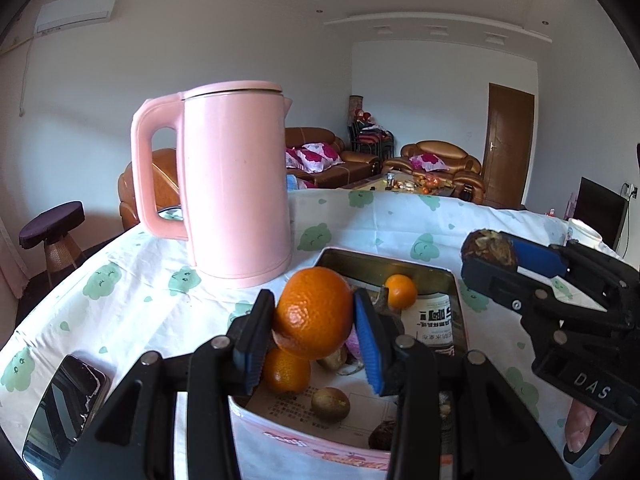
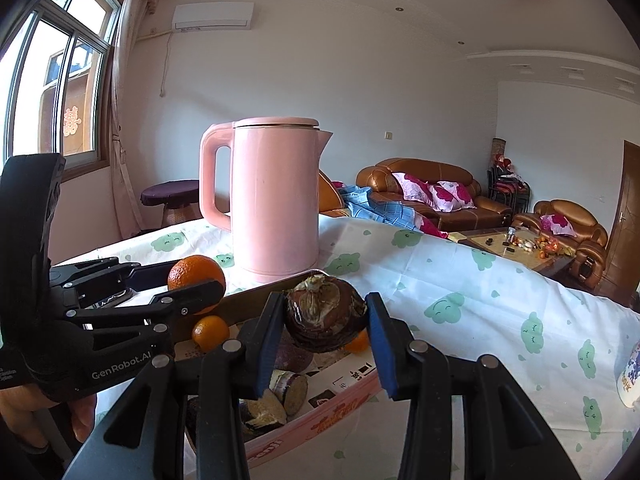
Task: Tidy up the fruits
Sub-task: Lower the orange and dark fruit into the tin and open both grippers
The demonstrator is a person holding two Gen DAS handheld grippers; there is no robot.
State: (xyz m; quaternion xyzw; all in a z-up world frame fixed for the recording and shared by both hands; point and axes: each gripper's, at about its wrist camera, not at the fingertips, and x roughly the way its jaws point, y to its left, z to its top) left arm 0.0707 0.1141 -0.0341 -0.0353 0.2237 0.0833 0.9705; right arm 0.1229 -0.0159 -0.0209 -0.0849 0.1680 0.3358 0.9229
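My left gripper (image 1: 314, 320) is shut on a large orange (image 1: 316, 312), held above a pink-sided tin box (image 1: 454, 292). That orange (image 2: 196, 276) shows in the right wrist view too, between the left gripper's fingers (image 2: 200, 286). My right gripper (image 2: 324, 320) is shut on a dark brown wrinkled fruit with a dried top (image 2: 324, 312), also over the box (image 2: 340, 404). From the left wrist view the right gripper (image 1: 490, 258) holds the brown fruit (image 1: 488, 246) to the right of the box. Inside the box lie small oranges (image 1: 400, 292), a greenish-brown round fruit (image 1: 330, 404) and cut dark pieces (image 2: 288, 390).
A tall pink kettle (image 1: 236, 180) stands just behind the box on the cloud-print tablecloth (image 1: 132, 280). A phone (image 1: 60, 412) lies near the table's left edge. A white patterned cup (image 2: 630, 376) stands at the right. Sofas and a low table sit beyond.
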